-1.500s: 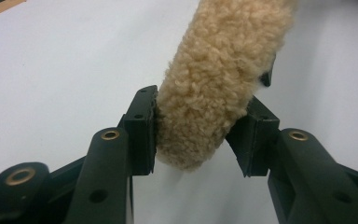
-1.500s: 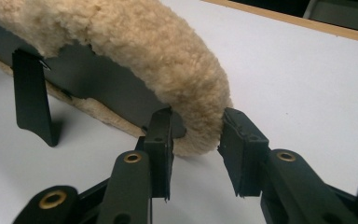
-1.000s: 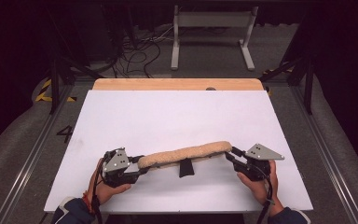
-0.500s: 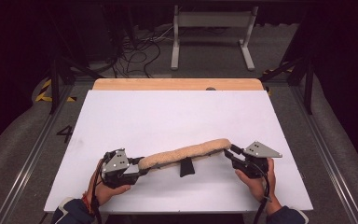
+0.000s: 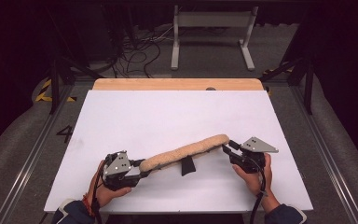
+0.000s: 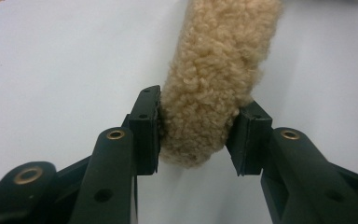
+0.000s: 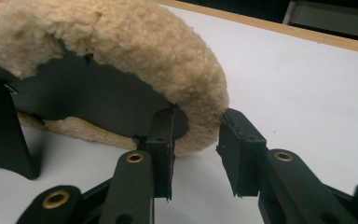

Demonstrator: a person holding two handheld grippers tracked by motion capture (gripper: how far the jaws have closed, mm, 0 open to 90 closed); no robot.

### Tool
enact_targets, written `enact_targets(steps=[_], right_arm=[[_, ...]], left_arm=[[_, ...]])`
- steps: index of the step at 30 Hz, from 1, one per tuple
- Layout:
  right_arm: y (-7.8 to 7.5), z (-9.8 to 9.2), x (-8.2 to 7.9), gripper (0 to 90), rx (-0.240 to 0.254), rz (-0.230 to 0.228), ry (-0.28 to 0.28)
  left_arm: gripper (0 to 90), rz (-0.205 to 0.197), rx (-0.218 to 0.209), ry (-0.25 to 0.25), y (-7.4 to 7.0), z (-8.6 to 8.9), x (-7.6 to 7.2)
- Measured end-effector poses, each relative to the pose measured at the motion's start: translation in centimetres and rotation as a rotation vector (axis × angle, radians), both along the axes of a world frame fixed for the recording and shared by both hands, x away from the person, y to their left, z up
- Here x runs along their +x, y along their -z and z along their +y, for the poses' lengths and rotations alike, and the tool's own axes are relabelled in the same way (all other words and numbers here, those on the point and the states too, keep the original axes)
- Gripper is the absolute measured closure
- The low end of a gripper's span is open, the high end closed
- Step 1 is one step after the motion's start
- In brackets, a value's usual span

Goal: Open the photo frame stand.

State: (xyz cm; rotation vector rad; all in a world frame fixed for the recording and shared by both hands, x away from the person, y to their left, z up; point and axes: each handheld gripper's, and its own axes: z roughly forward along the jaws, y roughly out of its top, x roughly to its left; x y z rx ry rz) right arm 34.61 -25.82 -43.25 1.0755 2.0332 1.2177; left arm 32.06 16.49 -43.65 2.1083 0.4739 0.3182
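Note:
A long tan fleece pad (image 5: 186, 151) lies slantwise across the near part of the white table top (image 5: 168, 112). A short black strap tab (image 5: 187, 165) hangs under its middle. My left gripper (image 5: 144, 170) is shut on the pad's near-left end; in the left gripper view the fleece pad (image 6: 214, 70) is squeezed between both jaws of that gripper (image 6: 198, 135). My right gripper (image 5: 226, 148) grips the far-right end. In the right gripper view one jaw of that gripper (image 7: 196, 140) sits against the black lining (image 7: 98, 93) and the other against the fleece pad (image 7: 135, 37).
A wooden board edge (image 5: 177, 84) runs along the table's far side. Behind it stand a metal frame (image 5: 212, 28) and loose cables (image 5: 135, 46) on the floor. Rails flank the table on both sides.
My right gripper has edged a little toward the far left with its end of the pad. The left gripper has stayed where it was.

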Motion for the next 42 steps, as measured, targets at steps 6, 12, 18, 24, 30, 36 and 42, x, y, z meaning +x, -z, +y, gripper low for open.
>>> enact_targets(steps=[6,12,18,24,30,36,42], right_arm=[[0.0,0.1,0.5,66.5,0.001,0.003,-0.001],[0.0,0.1,0.9,65.6,0.001,0.009,-0.005],[0.1,0.3,1.5,64.2,-0.001,0.009,-0.009],[0.0,0.2,1.4,63.7,-0.001,0.012,-0.01],[0.0,0.2,1.5,63.6,-0.001,0.011,-0.011],[-0.3,0.2,1.4,63.9,0.008,-0.013,-0.013],[-0.3,0.1,1.5,64.1,0.009,-0.015,-0.014]], left_arm=[[60.1,-0.012,0.013,0.0,0.0,-0.3,-0.3],[60.3,-0.022,0.021,0.009,0.0,-0.5,-0.5],[60.3,-0.026,0.031,0.018,0.0,-0.7,-0.5],[60.2,-0.027,0.031,0.018,0.0,-0.8,-0.6],[60.1,-0.02,0.026,0.027,0.0,-0.8,-0.5],[60.0,-0.022,0.03,0.04,0.0,-0.9,-0.5],[60.1,-0.019,0.03,0.045,0.0,-1.0,-0.5]])
